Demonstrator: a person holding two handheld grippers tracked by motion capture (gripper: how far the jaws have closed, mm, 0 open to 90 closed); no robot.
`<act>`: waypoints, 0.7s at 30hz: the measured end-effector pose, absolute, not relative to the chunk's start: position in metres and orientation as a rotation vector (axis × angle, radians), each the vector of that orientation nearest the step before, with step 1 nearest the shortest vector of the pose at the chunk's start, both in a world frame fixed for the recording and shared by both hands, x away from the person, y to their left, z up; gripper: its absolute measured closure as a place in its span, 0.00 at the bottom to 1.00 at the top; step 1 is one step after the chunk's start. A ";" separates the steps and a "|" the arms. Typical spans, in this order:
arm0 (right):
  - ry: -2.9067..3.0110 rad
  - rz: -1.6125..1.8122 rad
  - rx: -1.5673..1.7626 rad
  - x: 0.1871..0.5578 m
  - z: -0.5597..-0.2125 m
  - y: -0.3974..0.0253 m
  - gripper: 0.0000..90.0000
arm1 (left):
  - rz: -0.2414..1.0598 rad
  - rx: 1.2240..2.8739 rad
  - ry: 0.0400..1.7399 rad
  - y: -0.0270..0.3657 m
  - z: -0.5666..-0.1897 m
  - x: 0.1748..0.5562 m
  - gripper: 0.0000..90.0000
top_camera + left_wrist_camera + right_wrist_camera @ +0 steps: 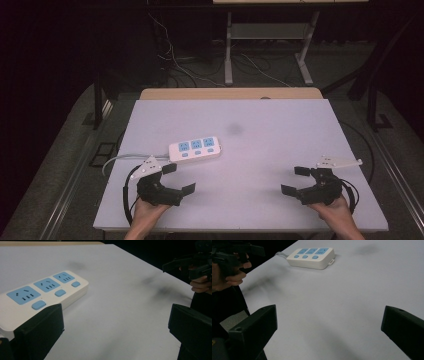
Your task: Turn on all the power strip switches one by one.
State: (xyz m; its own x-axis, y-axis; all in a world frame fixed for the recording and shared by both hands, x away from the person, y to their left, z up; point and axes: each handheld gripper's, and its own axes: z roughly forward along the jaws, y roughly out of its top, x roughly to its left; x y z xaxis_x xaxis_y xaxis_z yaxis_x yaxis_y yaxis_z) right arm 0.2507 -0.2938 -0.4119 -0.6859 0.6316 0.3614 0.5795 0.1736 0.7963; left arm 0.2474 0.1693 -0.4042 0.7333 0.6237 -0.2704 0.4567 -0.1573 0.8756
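Both grippers were recorded at the near edge of the table (280,115), each held in a hand. Left gripper (178,178) was seen with jaws spread wide and nothing between them; right gripper (296,180) likewise wide open and empty. Power strip (195,148) was noted lying flat on the left half of the table, just beyond the left gripper and apart from it; in the left gripper view the strip's (45,295) near end sat close behind the left jaw, contact not confirmed. Three blue sockets with three blue buttons were counted on its top face. Its cable (125,157) was seen running off toward the table's left edge. Step judged: approach, with no grasp yet made. Next move was judged to call for the left gripper to be brought forward over the strip's body and closed across its width.
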 end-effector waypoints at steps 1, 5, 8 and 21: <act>2.367 1.566 1.222 0.251 -0.412 -0.294 0.00 | 0.183 1.797 0.848 0.169 -0.404 0.247 0.00; 2.368 1.555 1.229 0.251 -0.413 -0.294 0.00 | 0.169 1.820 0.845 0.167 -0.403 0.248 0.00; 2.364 1.549 1.227 0.252 -0.413 -0.294 0.00 | 0.164 1.844 0.845 0.165 -0.402 0.249 0.00; 2.347 1.544 1.243 0.251 -0.414 -0.299 0.00 | 0.143 1.926 0.814 0.165 -0.391 0.255 0.00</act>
State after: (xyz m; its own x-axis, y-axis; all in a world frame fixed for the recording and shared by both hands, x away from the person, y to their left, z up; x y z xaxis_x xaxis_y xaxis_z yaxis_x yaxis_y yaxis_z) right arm 0.2510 -0.2987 -0.4142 -0.6706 0.6524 0.3529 0.5825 0.1686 0.7951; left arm 0.2547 0.1655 -0.3913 0.7666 0.5948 -0.2420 0.4769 -0.2750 0.8348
